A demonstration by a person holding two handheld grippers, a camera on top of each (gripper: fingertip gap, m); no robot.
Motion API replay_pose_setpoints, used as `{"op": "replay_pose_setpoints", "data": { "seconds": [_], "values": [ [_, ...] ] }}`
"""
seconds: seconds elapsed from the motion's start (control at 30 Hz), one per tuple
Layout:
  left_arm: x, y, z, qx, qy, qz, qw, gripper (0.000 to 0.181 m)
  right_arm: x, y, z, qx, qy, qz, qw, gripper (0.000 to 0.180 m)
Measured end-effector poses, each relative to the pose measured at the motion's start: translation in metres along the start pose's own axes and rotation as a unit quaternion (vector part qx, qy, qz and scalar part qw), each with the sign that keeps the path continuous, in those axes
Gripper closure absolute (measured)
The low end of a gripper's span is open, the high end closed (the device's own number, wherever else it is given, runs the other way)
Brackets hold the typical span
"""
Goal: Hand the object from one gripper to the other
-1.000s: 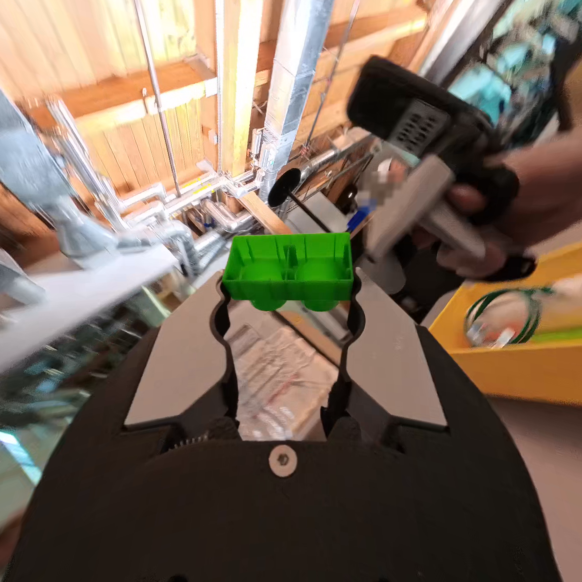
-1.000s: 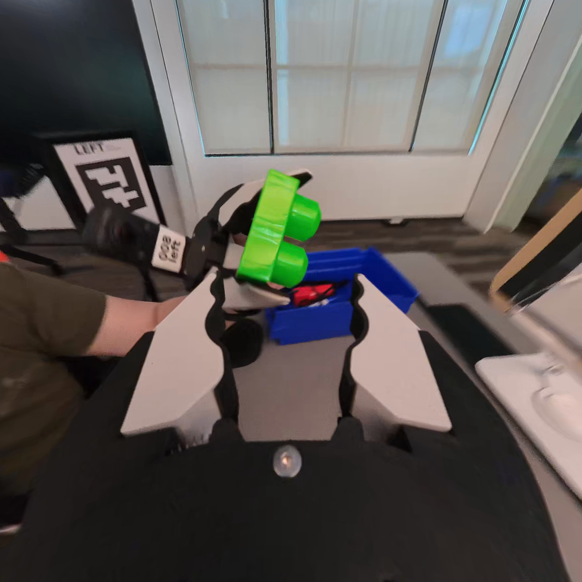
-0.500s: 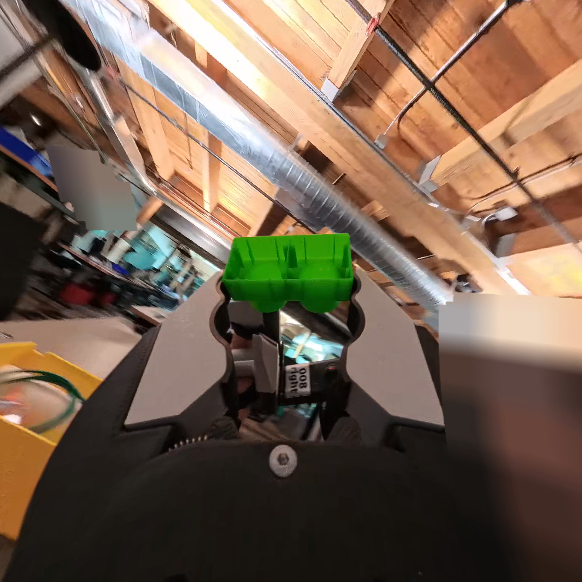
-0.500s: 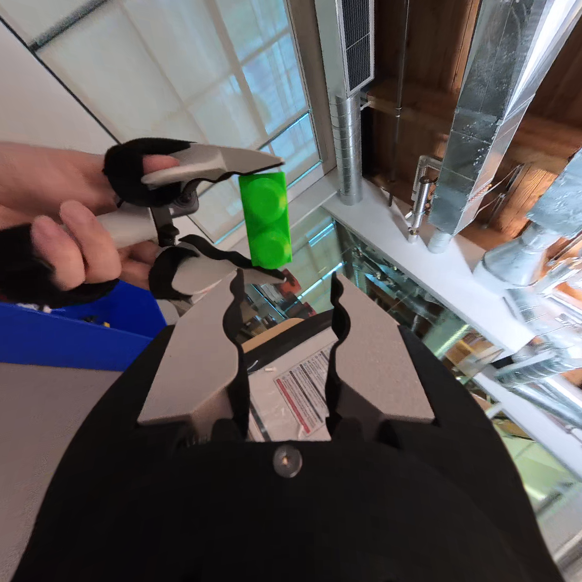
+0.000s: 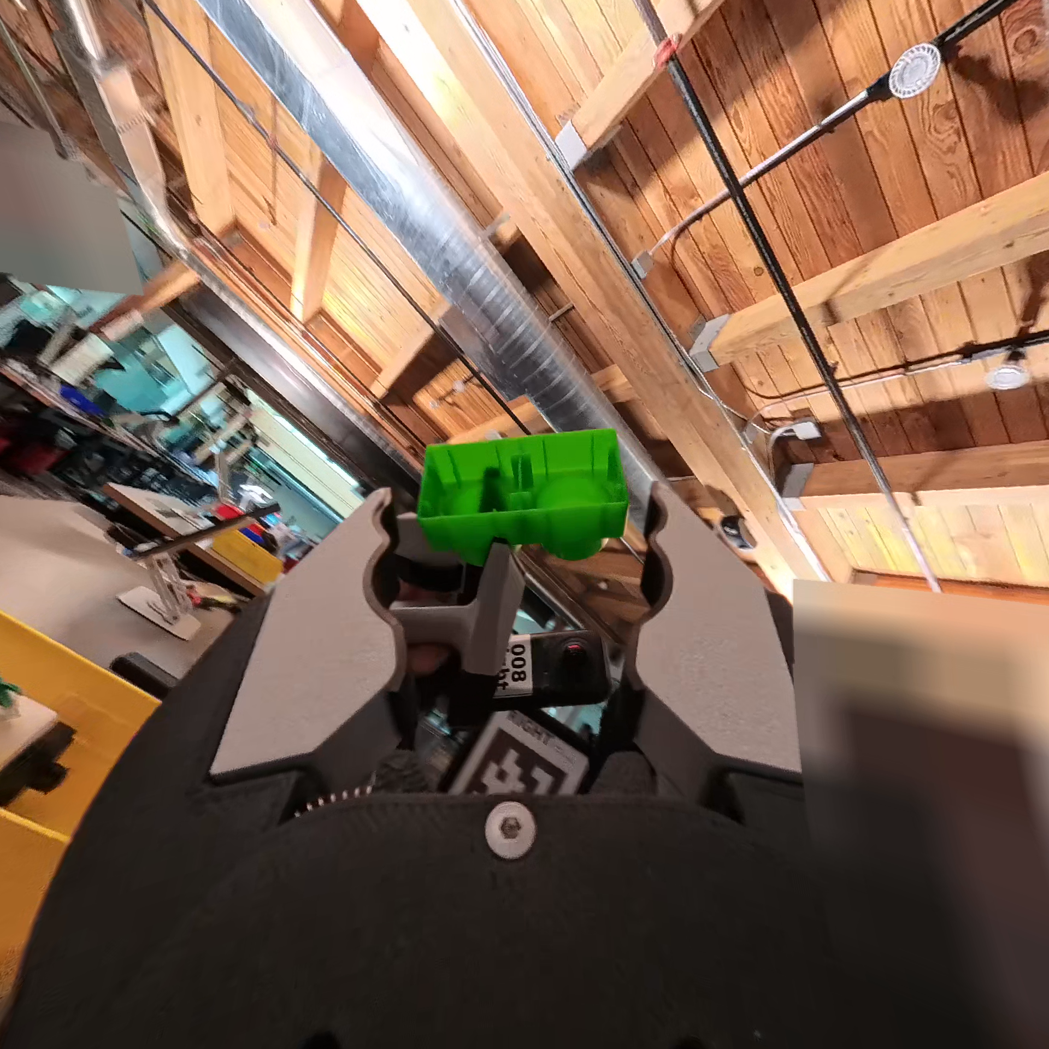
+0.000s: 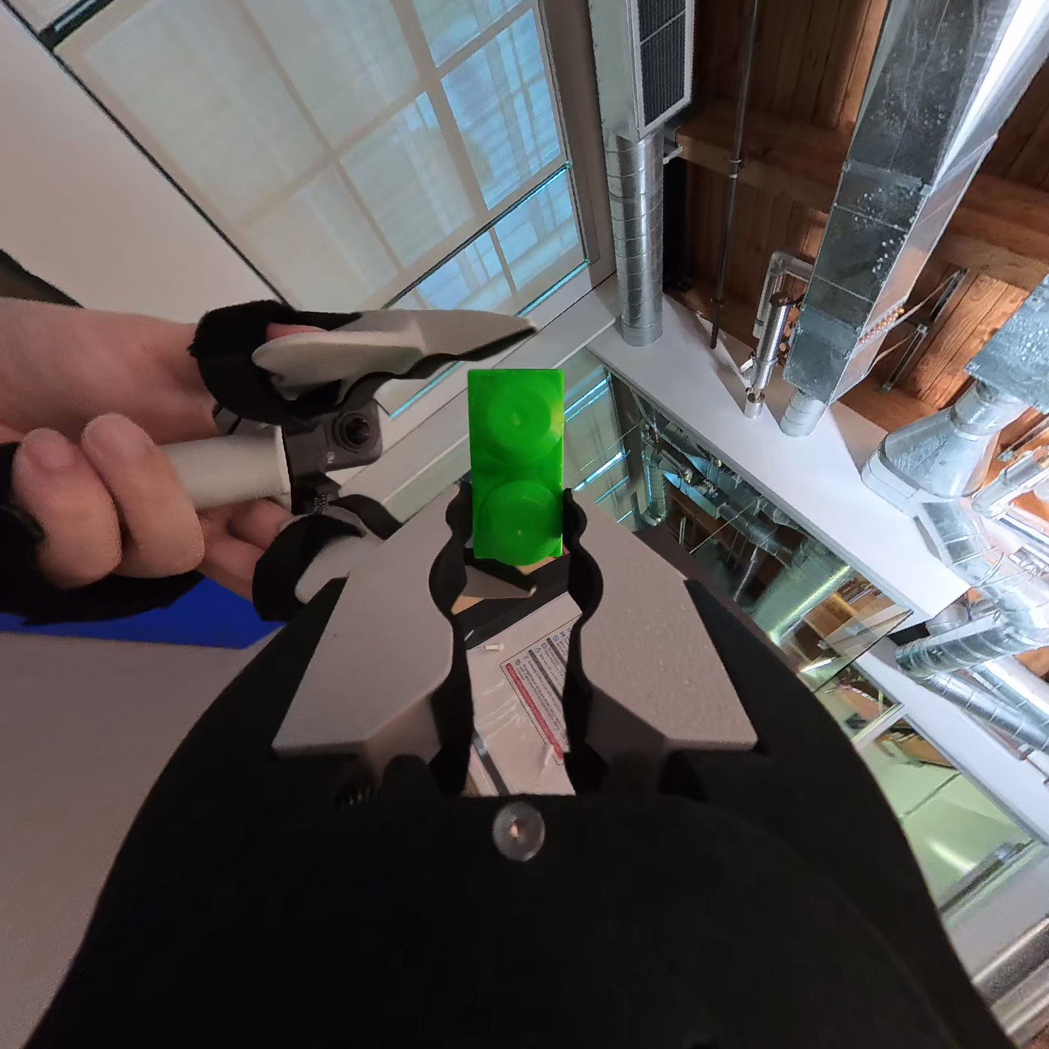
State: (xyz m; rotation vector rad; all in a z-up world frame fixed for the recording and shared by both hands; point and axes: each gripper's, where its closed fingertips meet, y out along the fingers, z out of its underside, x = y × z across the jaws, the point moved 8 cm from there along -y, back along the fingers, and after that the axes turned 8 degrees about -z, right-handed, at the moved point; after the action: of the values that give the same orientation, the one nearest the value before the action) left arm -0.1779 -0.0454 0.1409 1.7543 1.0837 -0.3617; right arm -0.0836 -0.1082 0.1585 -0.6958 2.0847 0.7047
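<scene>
Two-stud green brick [image 6: 516, 454], likely light, rigid, slick; clamped across flat sides by narrow-set right gripper [image 6: 515, 505]; left gripper [image 5: 519, 496] spread wide around it.

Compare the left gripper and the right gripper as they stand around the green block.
The left gripper is open, with gaps between its tips and the green block; the right gripper is shut on it. The left gripper spans the block's long ends, while the right gripper pinches its narrow width at one stud end. Both are grey and black, hand-held, and meet at the same block.
</scene>
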Motion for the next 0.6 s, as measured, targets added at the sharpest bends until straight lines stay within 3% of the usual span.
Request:
{"op": "replay_pose_setpoints", "data": {
  "seconds": [0.17, 0.27, 0.33, 0.43, 0.5, 0.53, 0.6],
  "values": [
    [-0.003, -0.013, -0.022, -0.032, 0.14, -0.083, 0.986, 0.089, -0.033, -0.013, 0.018, -0.006, 0.149, 0.064, 0.987, 0.15],
    [-0.011, -0.018, -0.029, -0.033, 0.323, -0.188, 0.927, 0.09, -0.053, -0.024, 0.051, 0.048, 0.206, 0.14, 0.967, 0.149],
    [-0.019, -0.02, -0.031, -0.034, 0.466, -0.271, 0.842, 0.093, -0.057, -0.026, 0.075, 0.108, 0.197, 0.176, 0.959, 0.149],
    [-0.029, -0.02, -0.025, -0.022, 0.644, -0.381, 0.663, 0.103, -0.051, -0.022, 0.099, 0.187, 0.134, 0.202, 0.952, 0.15],
    [-0.027, -0.017, -0.019, -0.002, 0.714, -0.44, 0.545, 0.101, -0.042, -0.014, 0.102, 0.211, 0.07, 0.207, 0.953, 0.149],
    [-0.025, -0.014, -0.014, 0.005, 0.735, -0.451, 0.506, 0.1, -0.037, -0.011, 0.099, 0.22, 0.028, 0.212, 0.952, 0.15],
    [-0.019, -0.008, -0.002, 0.014, 0.762, -0.446, 0.469, 0.104, -0.025, -0.002, 0.09, 0.225, -0.056, 0.216, 0.948, 0.15]
  ]
}}
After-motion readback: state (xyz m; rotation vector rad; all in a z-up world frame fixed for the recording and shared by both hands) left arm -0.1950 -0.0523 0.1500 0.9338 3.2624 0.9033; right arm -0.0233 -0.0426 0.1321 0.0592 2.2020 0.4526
